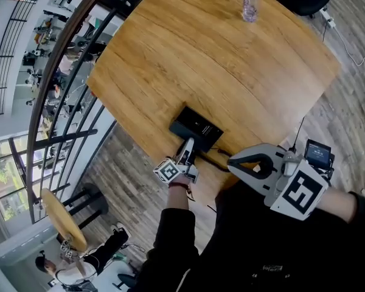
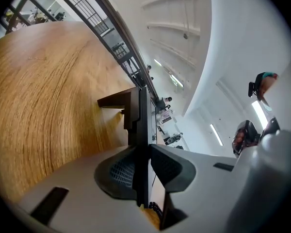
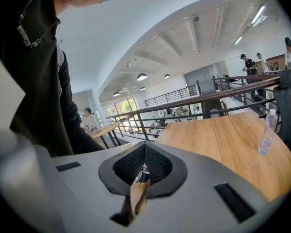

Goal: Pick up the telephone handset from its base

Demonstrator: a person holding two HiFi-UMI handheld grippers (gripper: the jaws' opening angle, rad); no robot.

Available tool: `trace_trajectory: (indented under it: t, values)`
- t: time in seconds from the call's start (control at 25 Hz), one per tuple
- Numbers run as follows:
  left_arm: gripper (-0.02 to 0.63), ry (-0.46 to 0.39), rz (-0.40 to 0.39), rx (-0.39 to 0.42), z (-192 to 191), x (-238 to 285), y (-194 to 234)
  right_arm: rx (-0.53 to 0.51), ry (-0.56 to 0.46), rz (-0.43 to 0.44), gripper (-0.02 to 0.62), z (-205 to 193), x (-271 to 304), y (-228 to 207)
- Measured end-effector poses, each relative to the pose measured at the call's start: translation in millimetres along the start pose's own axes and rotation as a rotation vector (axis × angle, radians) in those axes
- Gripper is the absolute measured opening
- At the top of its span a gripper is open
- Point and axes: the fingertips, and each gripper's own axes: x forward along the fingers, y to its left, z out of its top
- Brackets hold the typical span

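The broad wooden desk (image 1: 231, 66) carries a flat black telephone base (image 1: 198, 126) at its near edge. The slim black handset (image 2: 141, 130) sits at the base's near side and seems not yet lifted. The left tongs (image 2: 144, 166) are clamped on it, with a pad pressing each face. The right tongs (image 3: 144, 161) are together and empty, held back by the person's body, well apart from the phone. The step in hand looks like the grasp, now made. The next move calls for a steady lift clear of the base, keeping the grip firm and leaving slack in the dark coiled cord (image 2: 157, 209).
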Motion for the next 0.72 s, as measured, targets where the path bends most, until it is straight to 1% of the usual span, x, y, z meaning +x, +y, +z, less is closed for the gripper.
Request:
trace_trajectory:
  t: [0.12,0.2,0.32,0.48,0.72]
  values:
    - [0.089,0.010,0.025,0.000,3.2,-9.2,8.5,0.012,-0.010,-0.007,0.018,0.2,3.7,2.6]
    - [0.088,-0.001,0.022,-0.006,5.5,-10.1,9.5,0.002,-0.017,-0.001,0.018,2.8,5.7,3.2]
    - [0.087,-0.020,0.053,-0.053,2.8,-6.5,13.1,-0.004,-0.012,0.009,0.018,3.3,3.5,0.2]
    - [0.084,-0.019,0.074,-0.044,-0.5,-9.2,10.5,0.000,-0.023,0.008,0.018,3.2,-1.6,3.0]
    - [0.077,-0.069,0.023,-0.081,0.2,-7.8,-3.5,-0.011,-0.033,0.035,0.018,8.3,1.3,11.0]
